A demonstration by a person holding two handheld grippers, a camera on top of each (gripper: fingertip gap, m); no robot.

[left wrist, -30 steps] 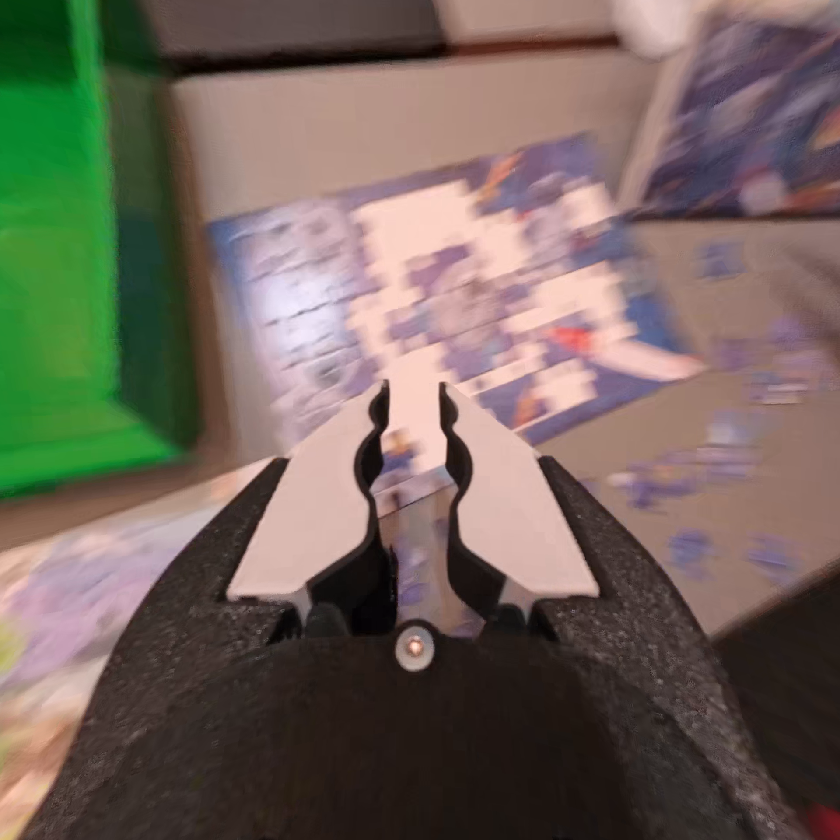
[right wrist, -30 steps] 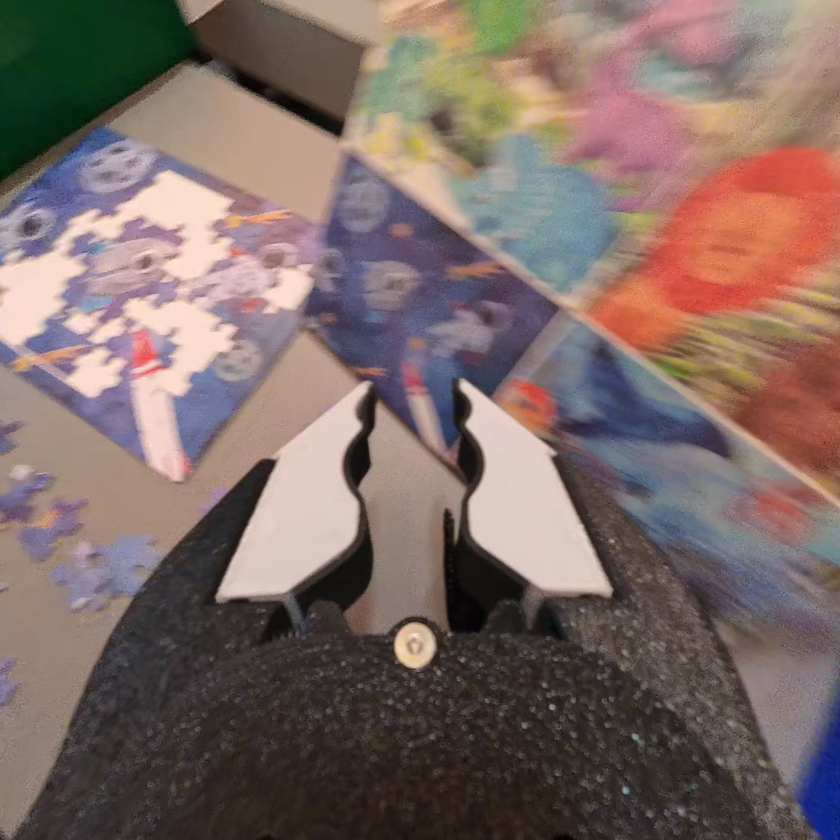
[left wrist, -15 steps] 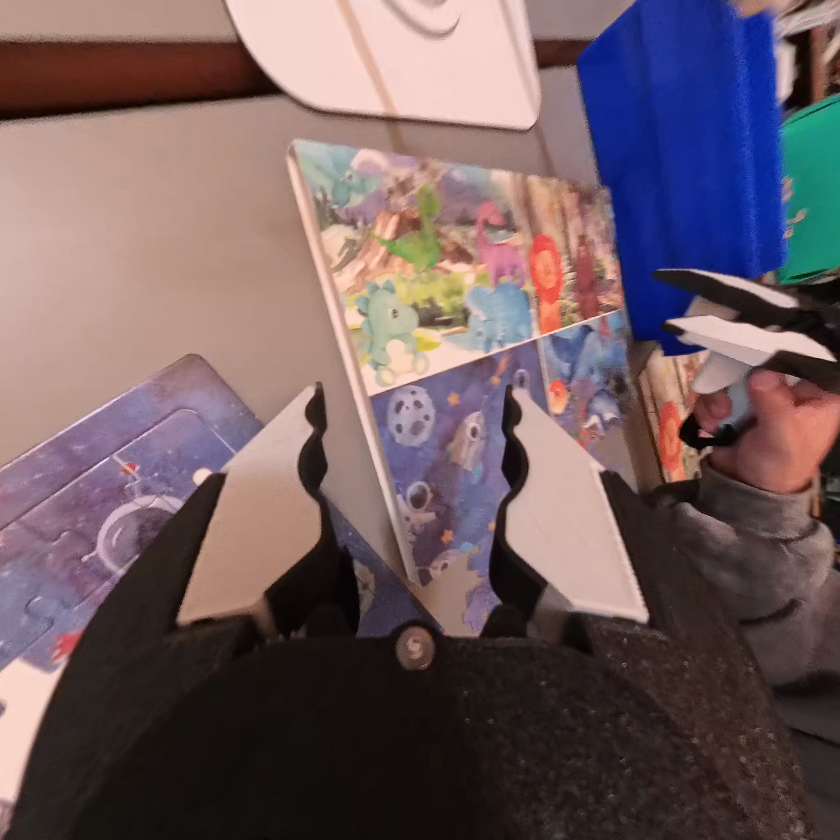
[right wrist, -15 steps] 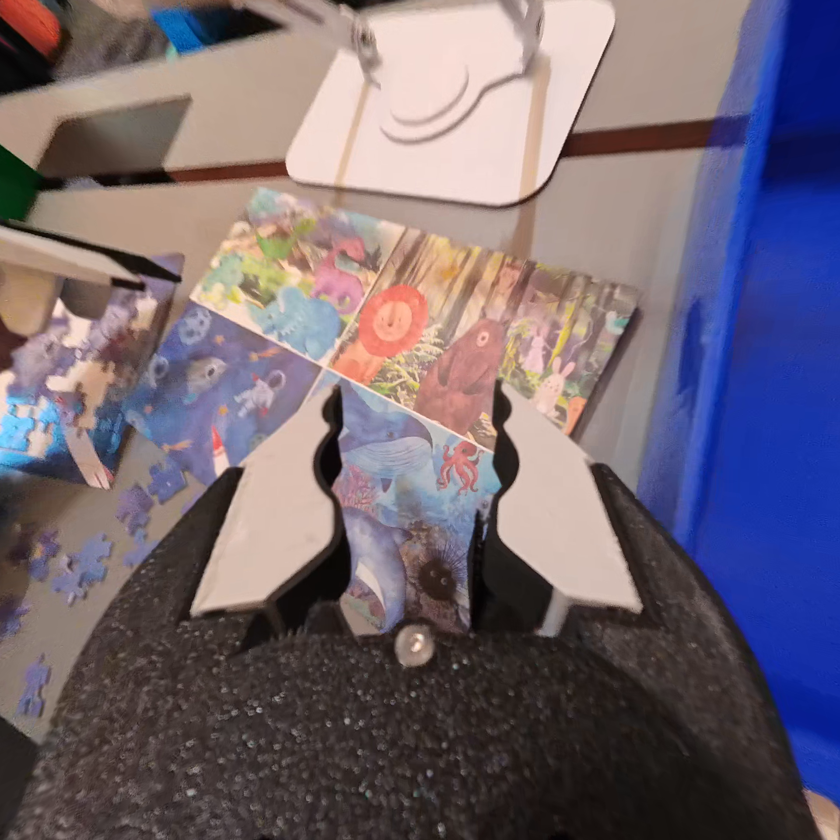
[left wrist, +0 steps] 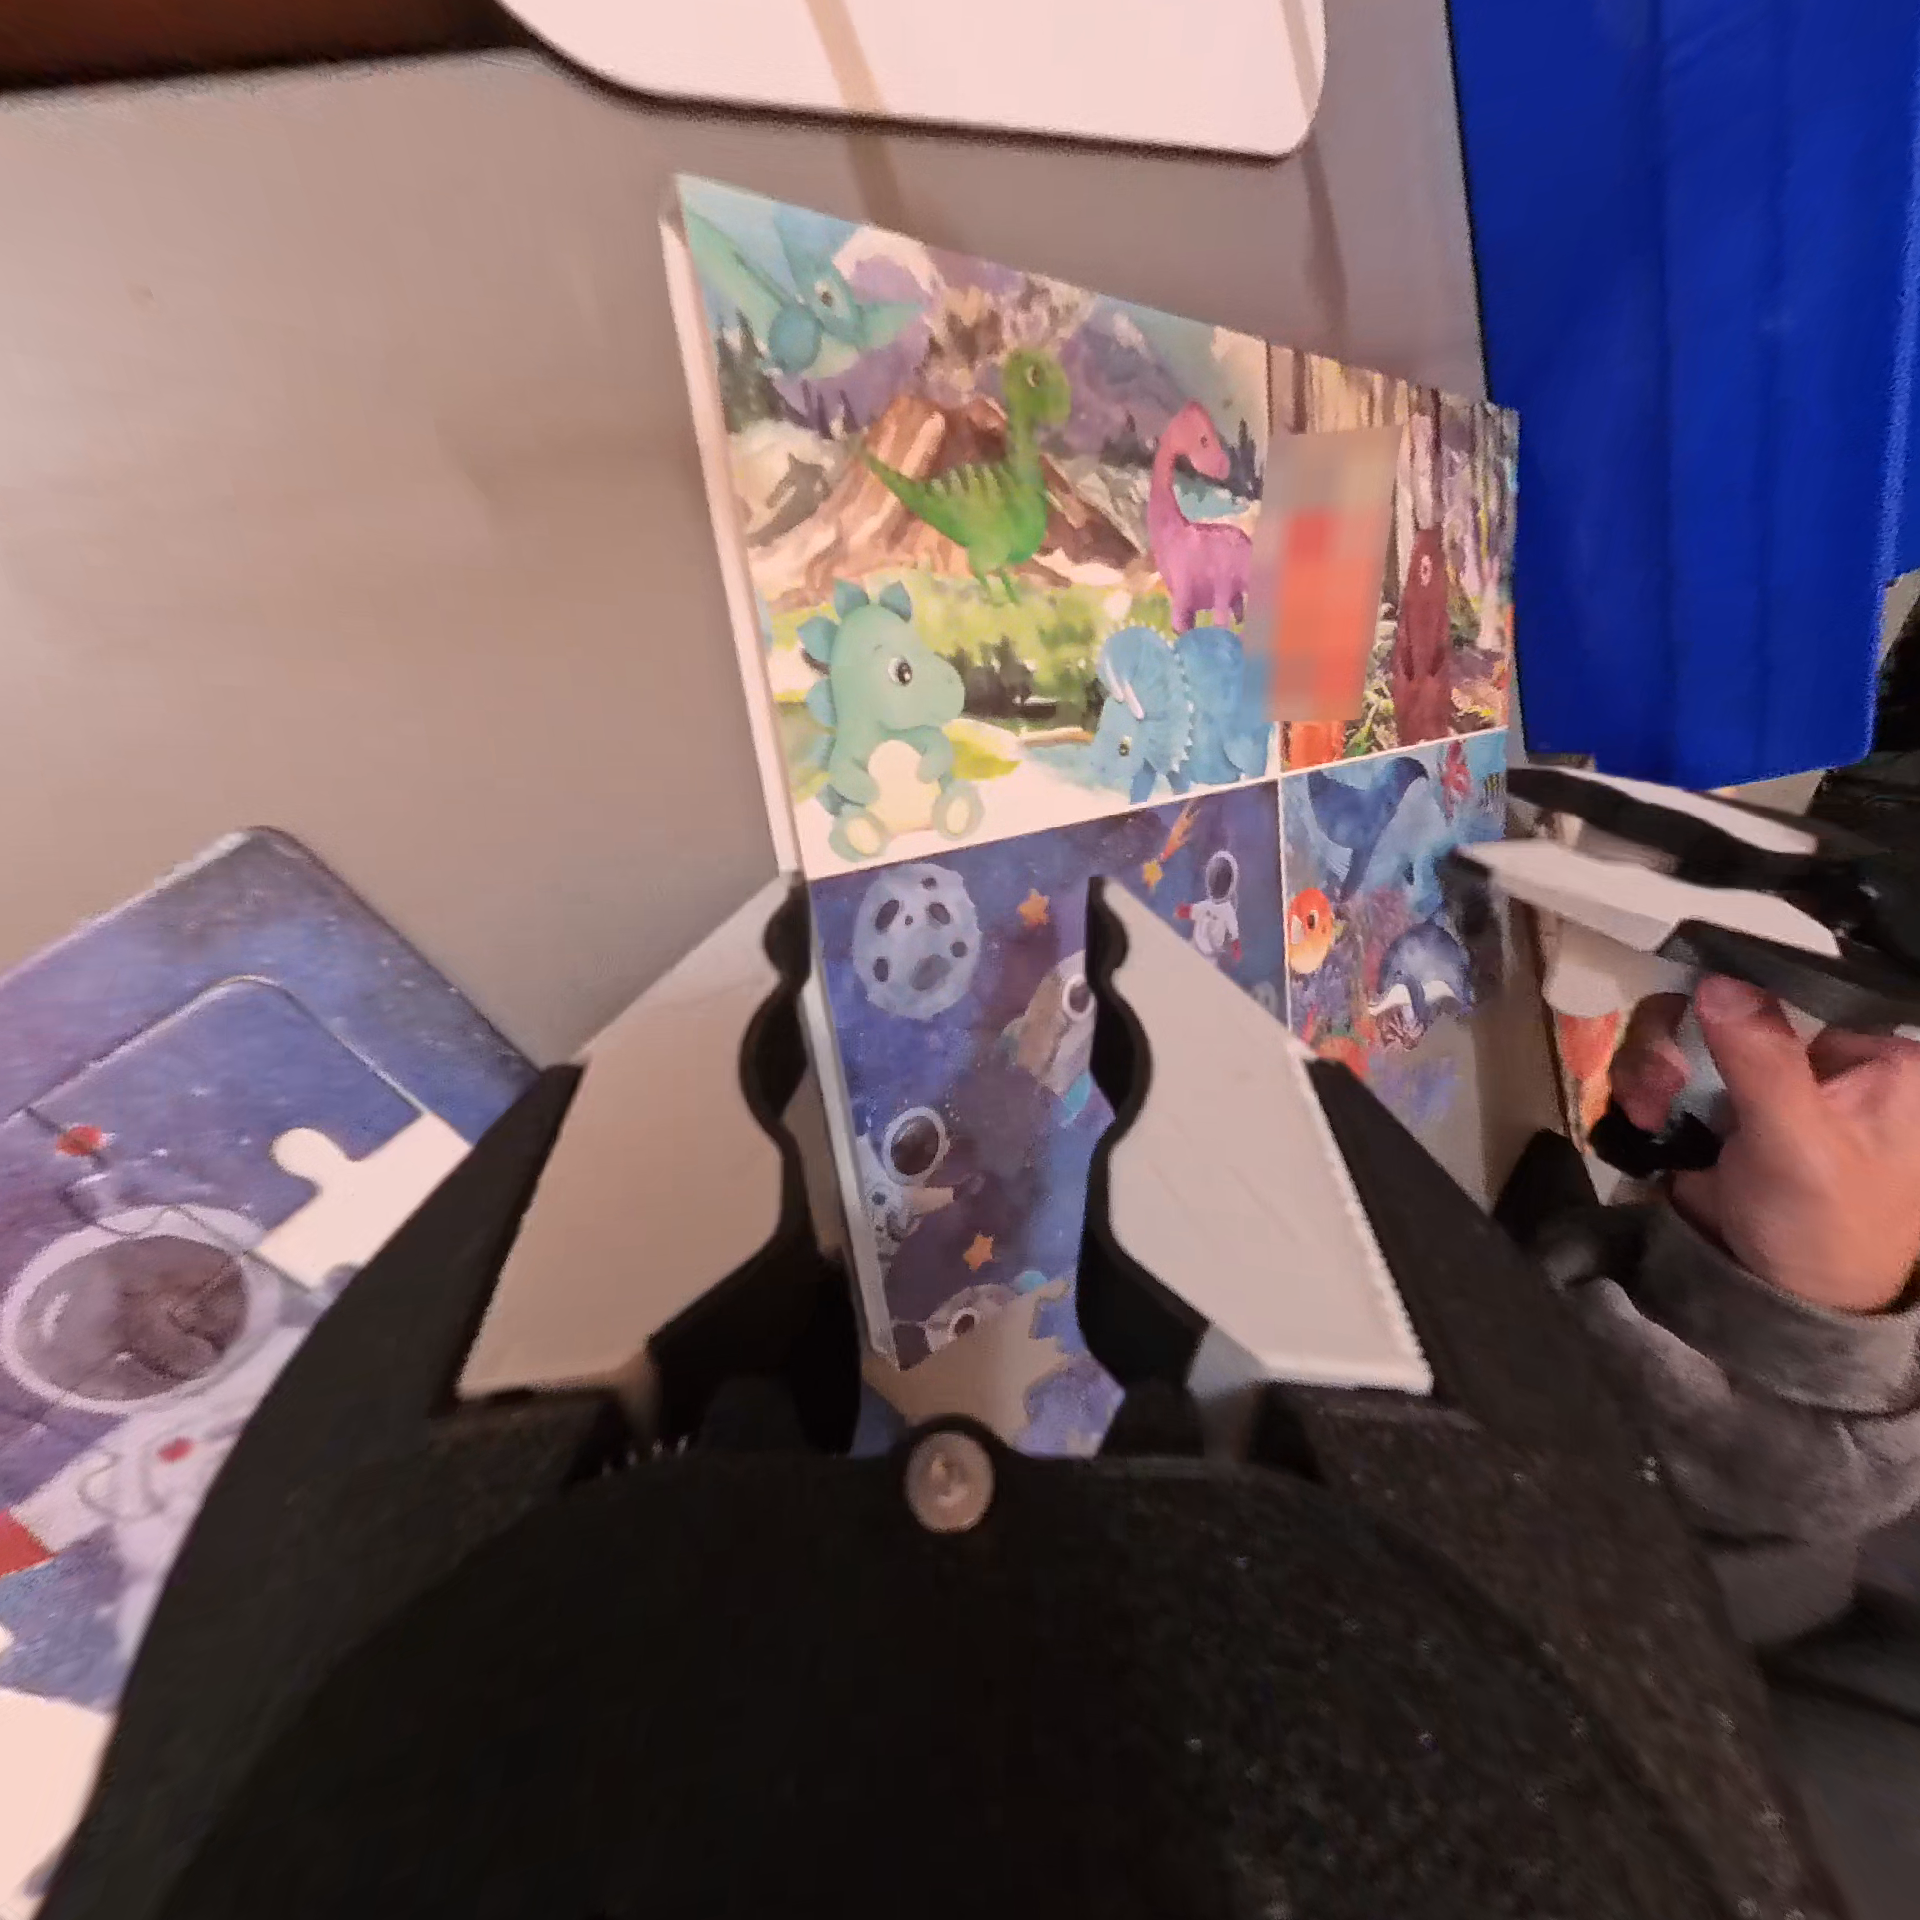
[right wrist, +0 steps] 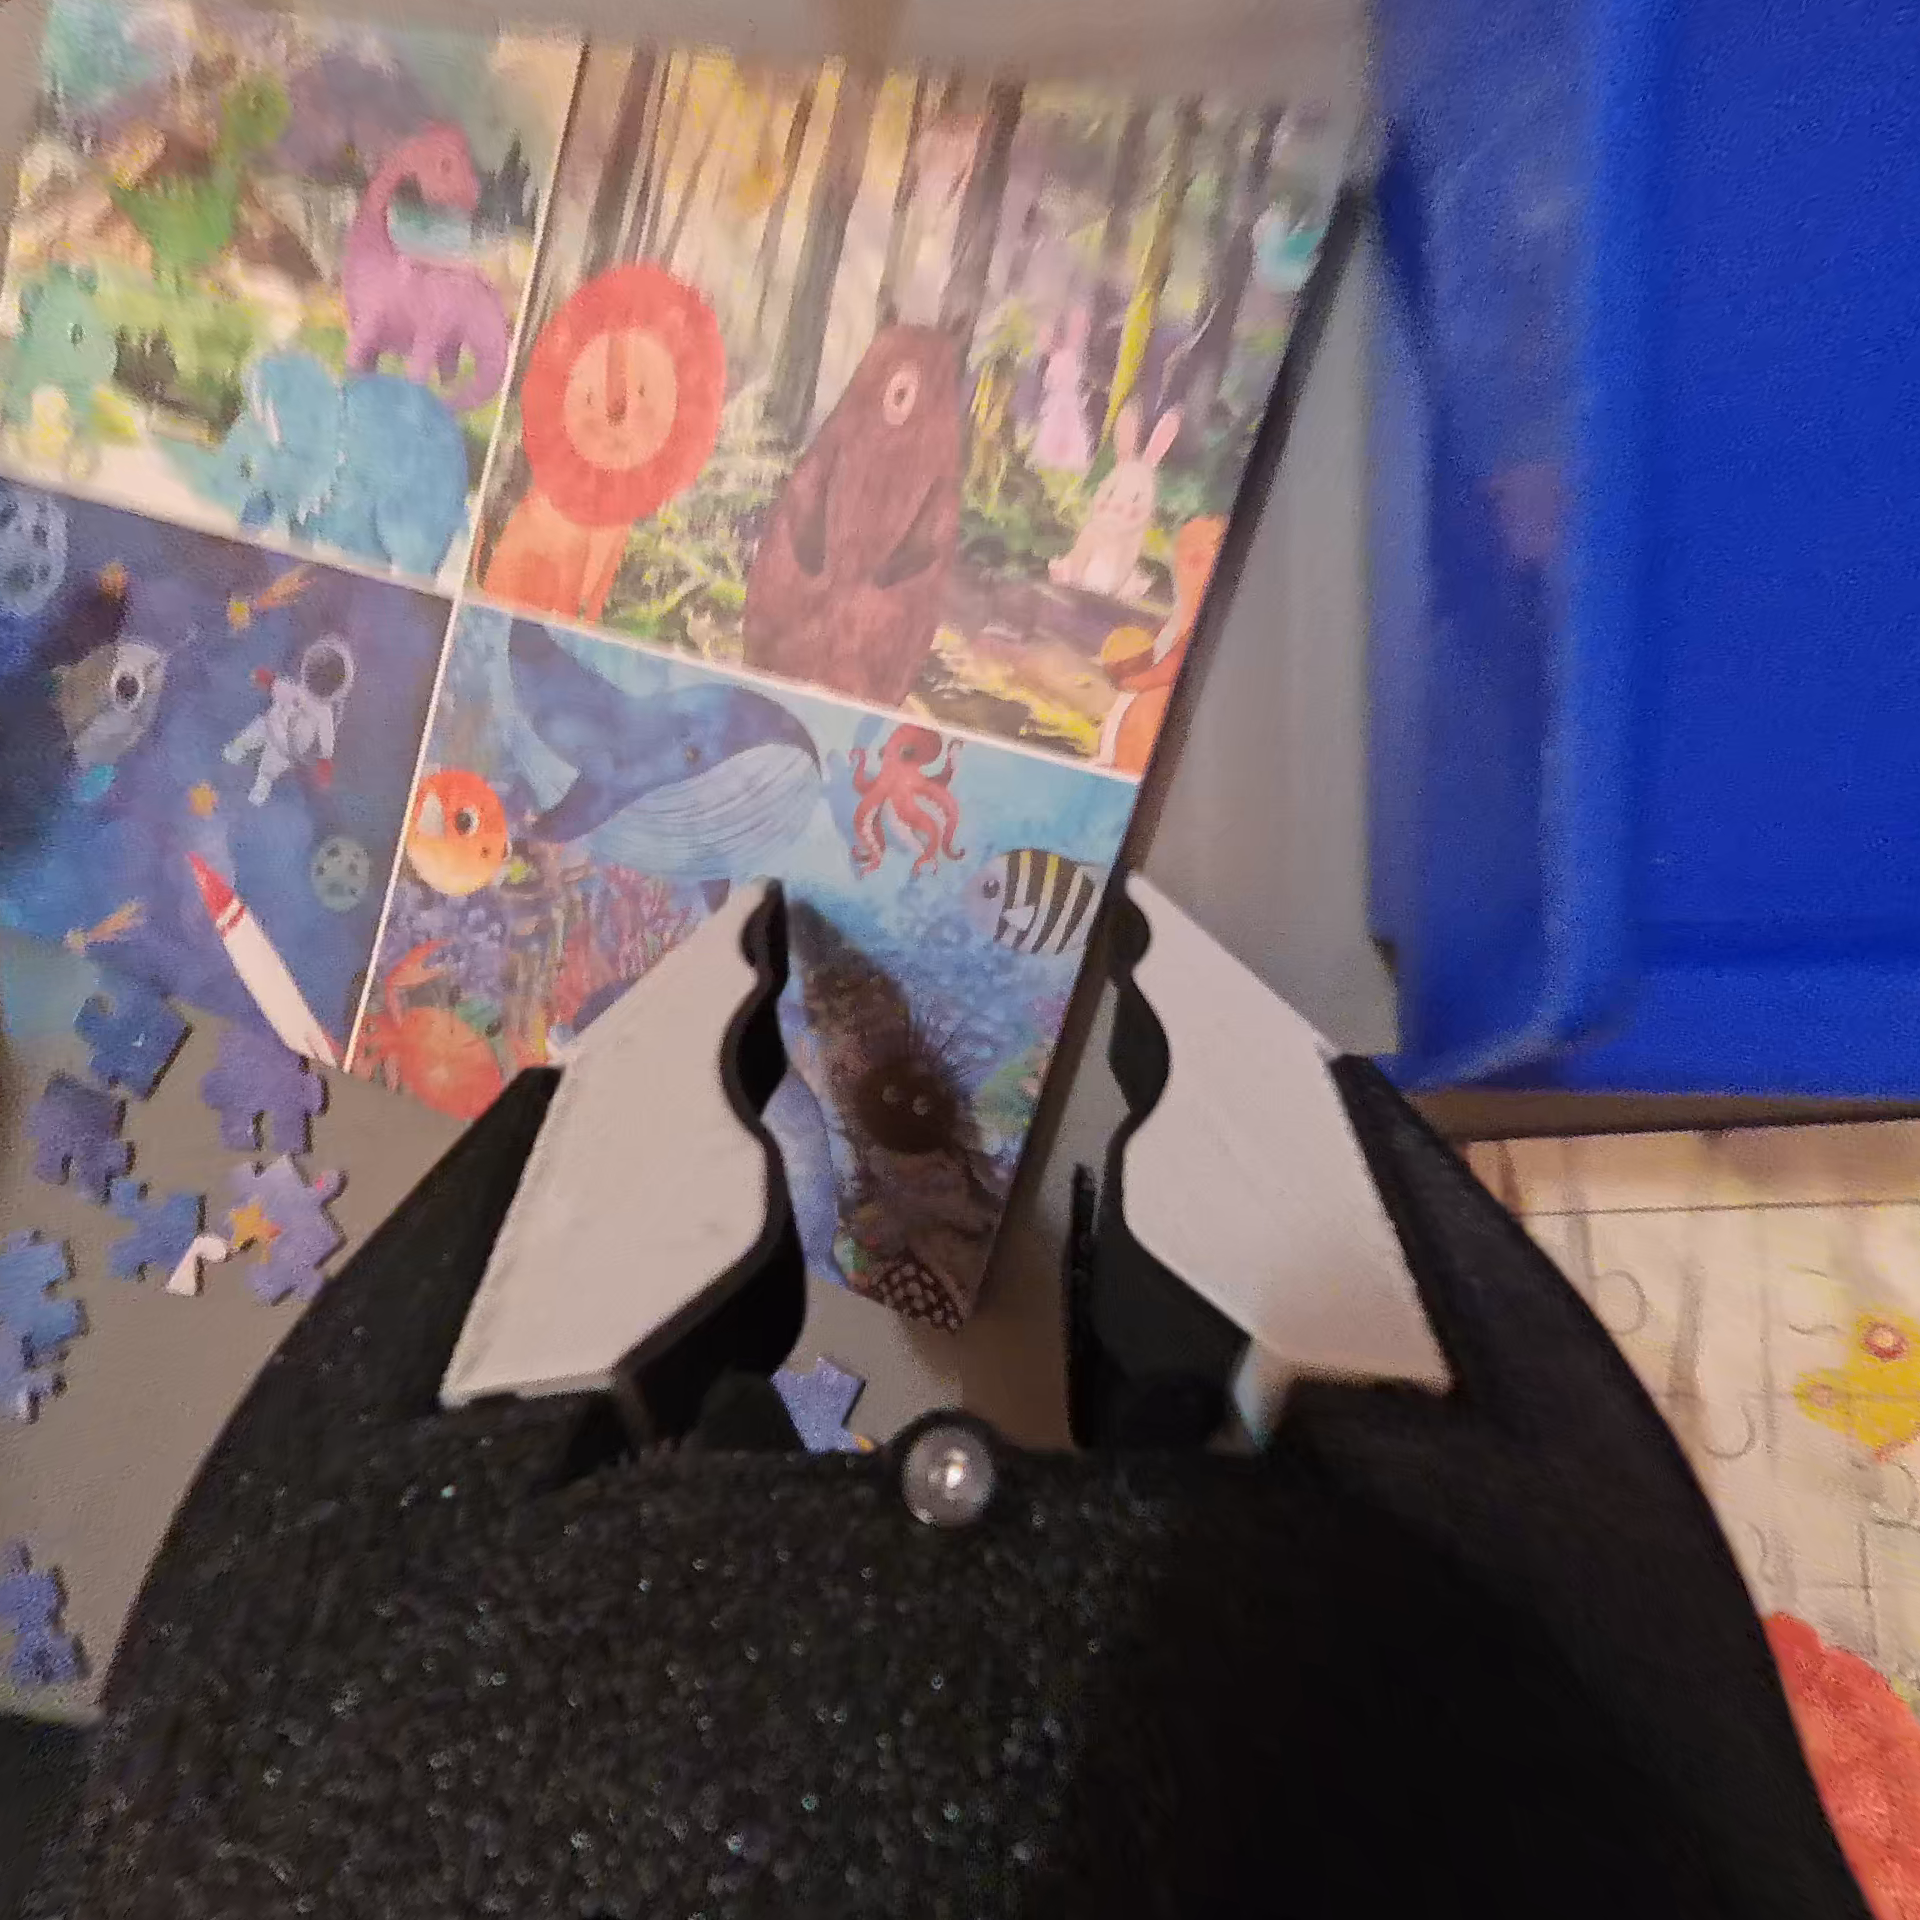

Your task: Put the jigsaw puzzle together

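Note:
A colourful picture board [left wrist: 987, 540] with four scenes lies on the grey table. My left gripper [left wrist: 940, 894] is open, and the board's near left edge sits between its fingers at the space scene. My right gripper [right wrist: 948, 894] is open around the board's [right wrist: 831, 468] near right corner, at the sea scene. It also shows in the left wrist view [left wrist: 1486, 821], held by a hand [left wrist: 1818, 1122]. The partly filled space puzzle [left wrist: 208, 1091] lies at the lower left. Several loose blue pieces [right wrist: 260, 1226] lie left of the right gripper.
A blue bin [right wrist: 1662, 520] stands close to the board's right side and also shows in the left wrist view [left wrist: 1683, 364]. A white flat stand base [left wrist: 987, 62] lies beyond the board. A patterned floor mat [right wrist: 1714, 1351] shows below the table edge at the right.
Both grippers have swung away from the space puzzle to the picture board. Both have opened wider and closed in on the board's near corners.

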